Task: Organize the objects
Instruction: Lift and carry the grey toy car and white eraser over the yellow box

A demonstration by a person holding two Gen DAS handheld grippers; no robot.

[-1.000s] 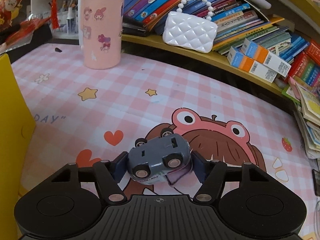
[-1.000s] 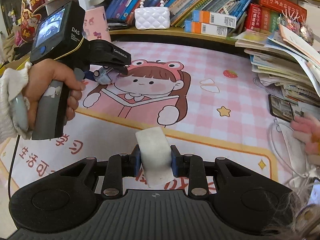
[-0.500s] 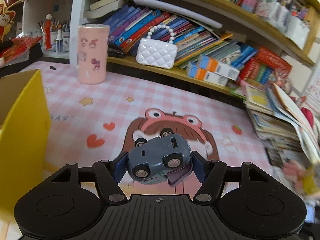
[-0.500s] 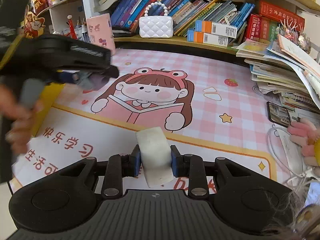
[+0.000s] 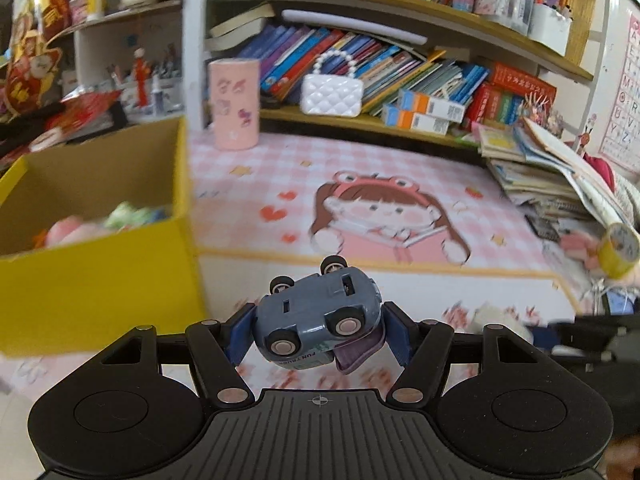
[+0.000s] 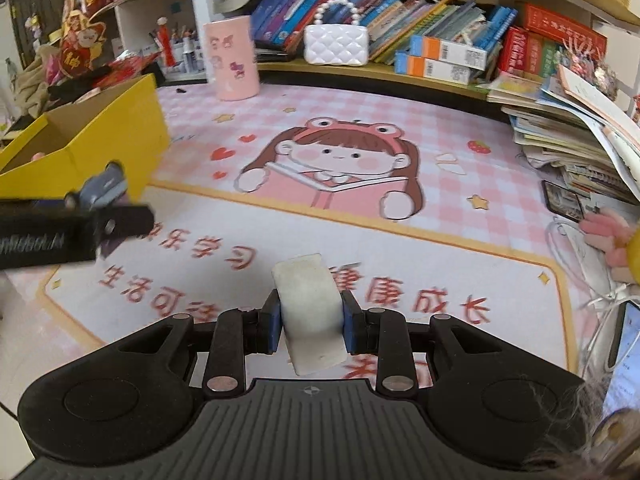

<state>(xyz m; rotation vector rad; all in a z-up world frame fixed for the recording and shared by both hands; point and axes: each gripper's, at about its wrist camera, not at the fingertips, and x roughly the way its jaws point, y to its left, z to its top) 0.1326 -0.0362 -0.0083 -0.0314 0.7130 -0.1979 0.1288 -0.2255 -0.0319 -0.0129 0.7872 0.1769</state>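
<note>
Your left gripper (image 5: 318, 320) is clamped on the grey toy car (image 5: 316, 316), which sits tipped on its side between the blue pads, wheels facing you, held above the pink play mat (image 5: 400, 160). The yellow box (image 5: 100, 280) stands just to its left, open at the top with soft things inside. Your right gripper (image 6: 309, 320) grasps a white block (image 6: 310, 308) upright between its pads, over the mat's red lettering, well apart from the box (image 6: 116, 136).
</note>
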